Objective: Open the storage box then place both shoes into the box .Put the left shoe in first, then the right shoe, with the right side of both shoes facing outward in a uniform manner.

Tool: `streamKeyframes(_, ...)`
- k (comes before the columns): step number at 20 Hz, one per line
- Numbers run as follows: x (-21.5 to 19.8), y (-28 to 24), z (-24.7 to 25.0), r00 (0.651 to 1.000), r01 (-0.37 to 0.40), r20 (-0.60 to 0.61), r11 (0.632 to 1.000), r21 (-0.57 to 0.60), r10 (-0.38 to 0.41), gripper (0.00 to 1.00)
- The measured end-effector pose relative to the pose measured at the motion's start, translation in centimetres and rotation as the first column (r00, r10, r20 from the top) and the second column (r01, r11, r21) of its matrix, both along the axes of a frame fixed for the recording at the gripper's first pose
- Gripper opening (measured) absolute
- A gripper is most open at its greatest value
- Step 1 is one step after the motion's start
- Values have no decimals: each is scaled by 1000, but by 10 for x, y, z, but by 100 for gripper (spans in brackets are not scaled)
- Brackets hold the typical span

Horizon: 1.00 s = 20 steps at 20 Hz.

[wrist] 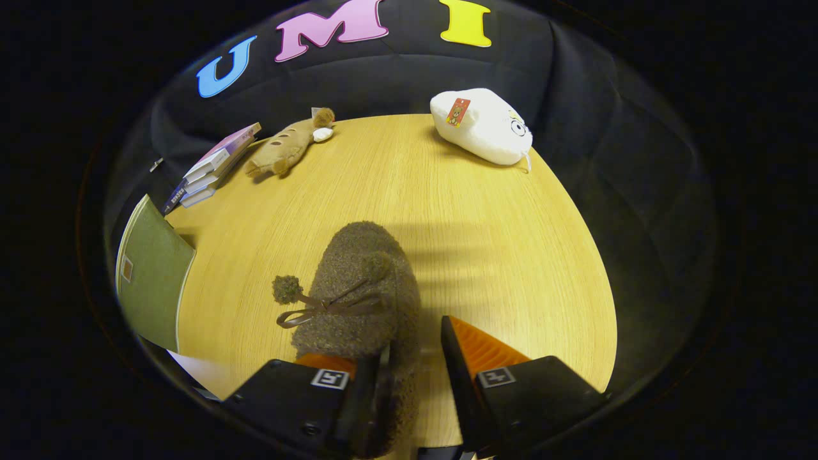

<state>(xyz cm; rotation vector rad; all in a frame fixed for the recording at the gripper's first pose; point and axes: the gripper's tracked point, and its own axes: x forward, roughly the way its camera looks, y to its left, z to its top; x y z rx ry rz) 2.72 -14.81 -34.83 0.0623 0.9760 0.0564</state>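
A fuzzy brown shoe [358, 287] with a ribbon bow and two pom-poms lies on the wooden table [486, 255], toe pointing away from me. My gripper [390, 342] stands astride its heel end. The left finger [326, 363] is partly hidden behind the shoe's fuzzy upper. The right finger [476, 348] stands to the right of the shoe, with a strip of bare table showing between them. The jaws are apart and not pressing on the shoe. A green storage box [153, 275] stands at the table's left edge, to the left of the shoe.
Beyond the shoe, a white plush toy [482, 124] lies at the table's far right. A tan plush toy [287, 147] and a stack of books [214, 166] lie at the far left. Something white [198, 374] shows below the green box.
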Motion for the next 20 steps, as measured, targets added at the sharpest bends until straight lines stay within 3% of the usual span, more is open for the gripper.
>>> streamKeyframes(1, 2, 3, 2, 1000, -1, 0, 1000, 1, 1, 49)
streamKeyframes(2, 3, -1, 2, 1000, 8, 4, 1000, -23, -8, 32)
streamKeyframes(6, -1, -3, 1, 999, 52, -14, 998, -28, -52, 9)
streamKeyframes(12, -19, 6, 34, 993, 111, -25, 994, -7, -111, 7)
streamKeyframes(20, -17, 77, 147, 978, 190, 70, 978, 82, -196, 7)
